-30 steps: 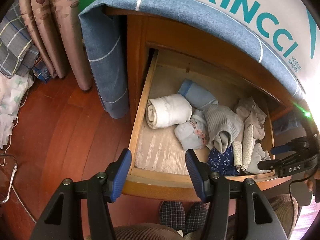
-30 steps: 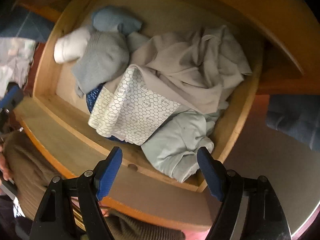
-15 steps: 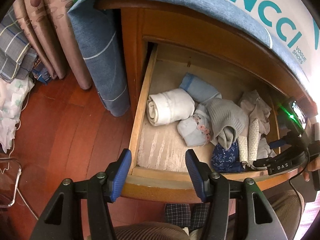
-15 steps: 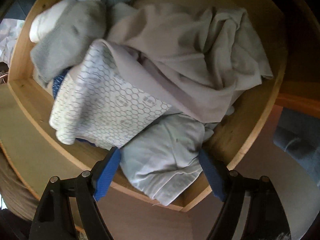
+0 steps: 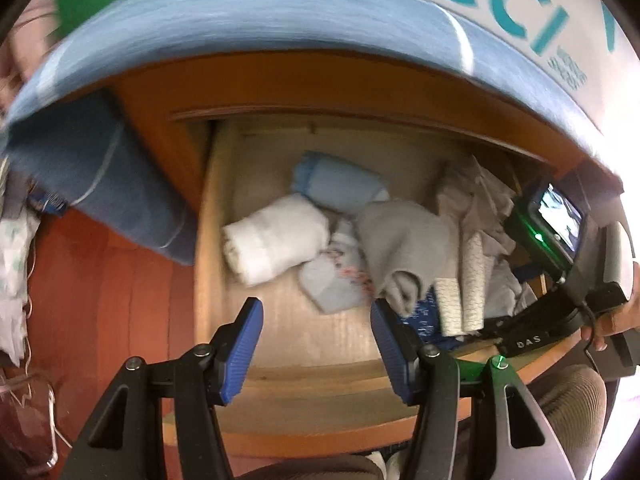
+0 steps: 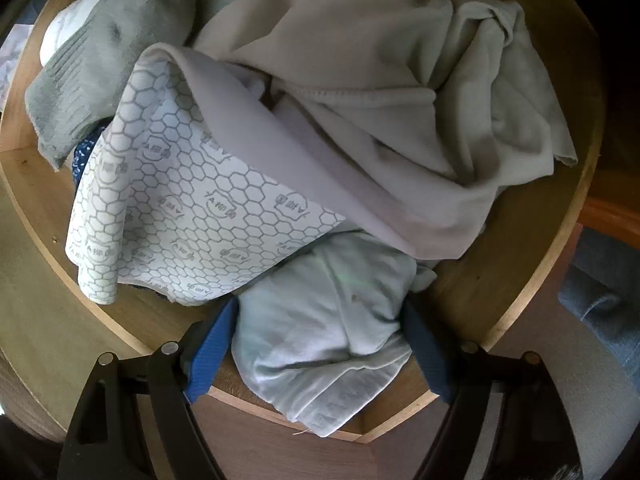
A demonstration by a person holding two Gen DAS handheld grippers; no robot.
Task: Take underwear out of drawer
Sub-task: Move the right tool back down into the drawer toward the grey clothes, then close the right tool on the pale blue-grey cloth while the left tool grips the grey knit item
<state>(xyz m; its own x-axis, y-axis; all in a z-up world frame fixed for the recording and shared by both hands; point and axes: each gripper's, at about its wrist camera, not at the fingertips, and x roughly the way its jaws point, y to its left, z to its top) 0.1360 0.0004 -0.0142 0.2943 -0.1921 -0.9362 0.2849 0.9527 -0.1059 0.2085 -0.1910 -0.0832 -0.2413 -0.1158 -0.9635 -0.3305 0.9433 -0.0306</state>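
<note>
The wooden drawer (image 5: 208, 240) stands pulled out and holds several garments. In the left wrist view my left gripper (image 5: 316, 320) hovers open over the drawer's front, nothing between its fingers. Beyond it lie a white roll (image 5: 276, 236), a light blue fold (image 5: 340, 184) and a grey knit piece (image 5: 404, 248). My right gripper (image 6: 320, 312) is down in the drawer's front right corner (image 6: 532, 264). Its blue fingers (image 6: 212, 344) stand wide on either side of a pale mint underwear bundle (image 6: 332, 320), without squeezing it. A honeycomb-print cloth (image 6: 180, 200) and a beige garment (image 6: 380, 100) lie behind.
A blue cloth (image 5: 280, 20) drapes over the cabinet top, under a white bag with teal letters (image 5: 520, 0). Red-brown wooden floor (image 5: 100, 300) lies left of the drawer. A hand (image 5: 600, 328) holds the right gripper's body (image 5: 552, 280); a trousered knee (image 5: 568, 400) is below.
My right gripper has sunk into the drawer until its fingers flank the pale bundle. My left gripper has slid sideways along the drawer front and rolled, now facing the drawer squarely.
</note>
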